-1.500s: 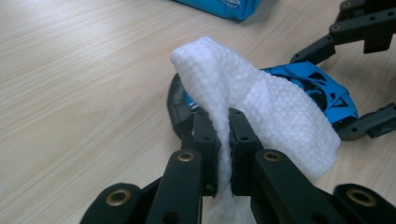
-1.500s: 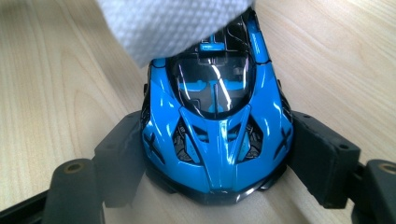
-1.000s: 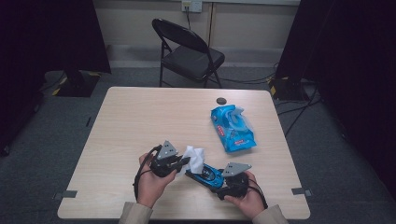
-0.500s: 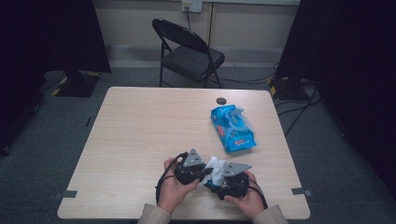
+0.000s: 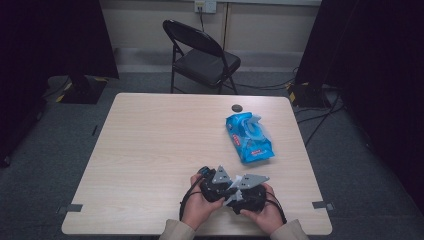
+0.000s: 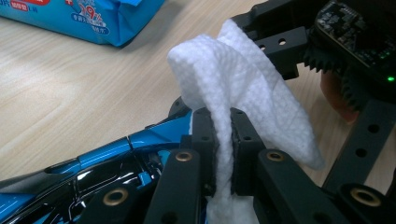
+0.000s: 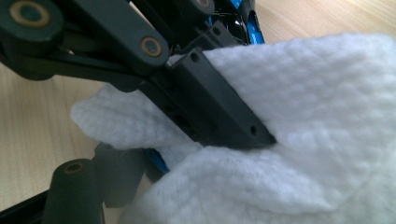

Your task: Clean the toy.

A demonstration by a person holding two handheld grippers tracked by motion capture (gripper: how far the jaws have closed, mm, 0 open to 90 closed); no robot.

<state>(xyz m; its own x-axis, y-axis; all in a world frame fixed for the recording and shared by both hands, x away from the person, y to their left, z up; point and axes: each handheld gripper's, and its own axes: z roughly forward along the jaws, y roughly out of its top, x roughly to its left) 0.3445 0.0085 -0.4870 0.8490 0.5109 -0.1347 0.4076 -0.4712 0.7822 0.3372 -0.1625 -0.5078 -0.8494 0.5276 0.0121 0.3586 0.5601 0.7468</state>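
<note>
Left gripper view shows your left gripper point(image 6: 223, 140) with its black jaws pinching a white, dimpled wet wipe point(image 6: 243, 88), which billows above them in soft folds. Your right gripper point(image 5: 250, 192) sits just beyond; whether its jaws are spread, I cannot tell.

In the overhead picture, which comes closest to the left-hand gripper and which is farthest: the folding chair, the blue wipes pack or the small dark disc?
From the left gripper, at the table's near edge:
1. The blue wipes pack, on the table's right side.
2. The small dark disc, near the far edge.
3. The folding chair, on the floor beyond the table.
</note>
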